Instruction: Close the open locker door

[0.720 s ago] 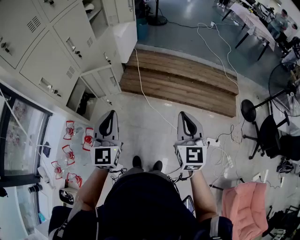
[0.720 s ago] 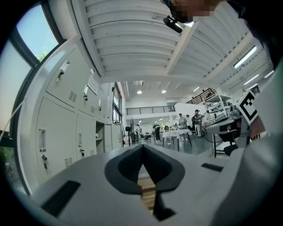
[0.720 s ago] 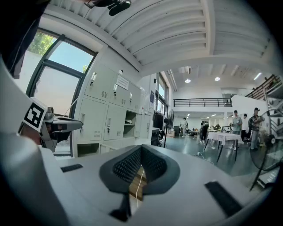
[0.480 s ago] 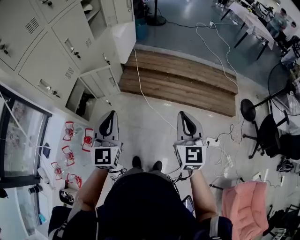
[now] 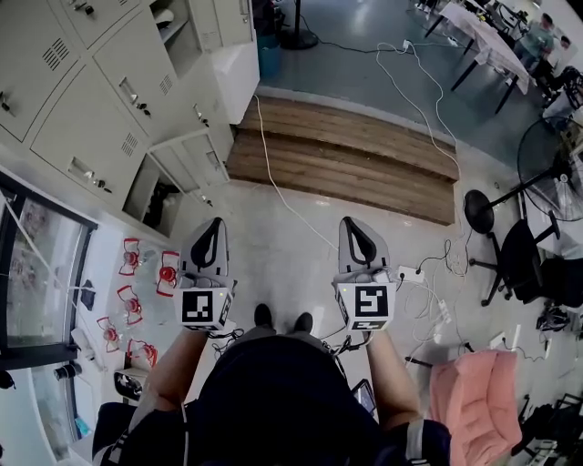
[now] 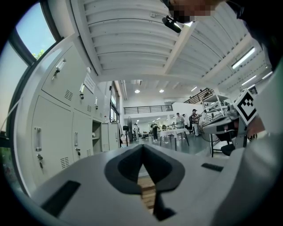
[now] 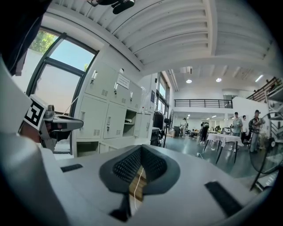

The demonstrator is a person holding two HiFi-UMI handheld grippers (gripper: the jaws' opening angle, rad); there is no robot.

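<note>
A bank of cream lockers (image 5: pixel 86 109) runs along the left in the head view. One low compartment (image 5: pixel 150 193) stands open and dark inside, next to a low white unit (image 5: pixel 196 157). An upper compartment (image 5: pixel 178 27) is open too, and shows with its shelf as the open locker (image 7: pixel 129 122) in the right gripper view. My left gripper (image 5: pixel 216 223) and right gripper (image 5: pixel 352 222) are held side by side over the floor, well short of the lockers. Both are shut and hold nothing; the left gripper (image 6: pixel 142 149) and the right gripper (image 7: pixel 141 150) each show their jaws meeting.
A low wooden platform (image 5: pixel 351 159) lies ahead with a white cable (image 5: pixel 273 177) across it. Red-and-white objects (image 5: pixel 137 291) sit on the floor at left. A power strip (image 5: pixel 410 273), a fan stand (image 5: pixel 478 214), a black chair (image 5: pixel 524 264) and a pink cloth (image 5: pixel 474 391) are on the right.
Both grippers have drifted a little to the left in the head view, and the scene has shifted slightly. Both stay shut.
</note>
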